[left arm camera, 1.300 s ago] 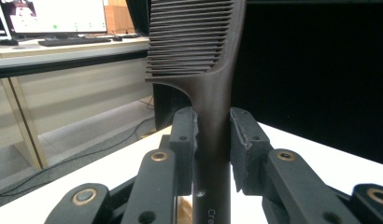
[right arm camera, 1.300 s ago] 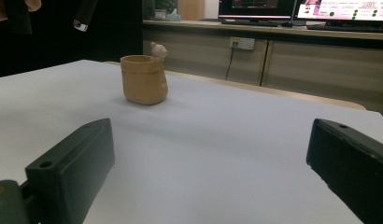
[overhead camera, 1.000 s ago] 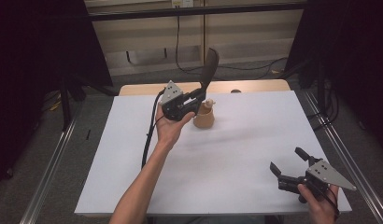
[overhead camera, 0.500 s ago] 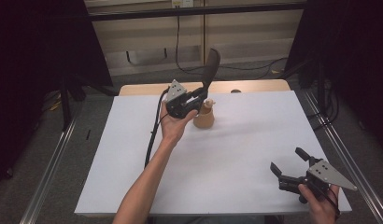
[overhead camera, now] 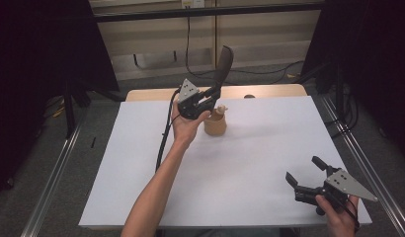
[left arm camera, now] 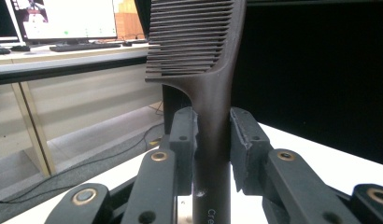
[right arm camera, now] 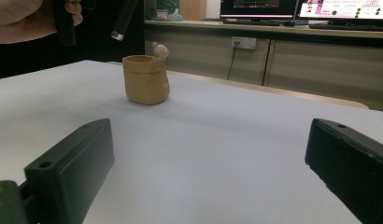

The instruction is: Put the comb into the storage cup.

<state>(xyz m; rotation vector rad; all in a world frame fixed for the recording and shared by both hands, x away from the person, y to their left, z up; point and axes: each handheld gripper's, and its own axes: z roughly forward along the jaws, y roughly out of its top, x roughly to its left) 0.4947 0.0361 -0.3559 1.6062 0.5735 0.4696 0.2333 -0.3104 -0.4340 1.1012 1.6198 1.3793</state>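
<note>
A dark brown comb [overhead camera: 223, 66] stands upright in my left gripper [overhead camera: 206, 98], whose jaws are shut on its handle [left arm camera: 212, 140]. Its teeth [left arm camera: 185, 39] fan out above the jaws. The comb's lower end [right arm camera: 120, 23] hangs just above and to the left of a small tan cup [overhead camera: 215, 123] with a little figure on its rim [right arm camera: 158, 49]. The cup stands on the white table [overhead camera: 240, 163]. My right gripper [overhead camera: 306, 175] rests low at the table's near right corner, jaws wide open with nothing between them, facing the cup [right arm camera: 145, 78].
A wooden tabletop edge [overhead camera: 269, 92] shows beyond the white sheet. Cables [overhead camera: 269, 71] trail on the floor behind the table. Metal rails [overhead camera: 52, 182] run along both sides. Desks with monitors [right arm camera: 292, 9] stand in the background.
My left gripper has carried the comb slightly toward the left and a little lower, near the cup. The right gripper has stayed where it was.
</note>
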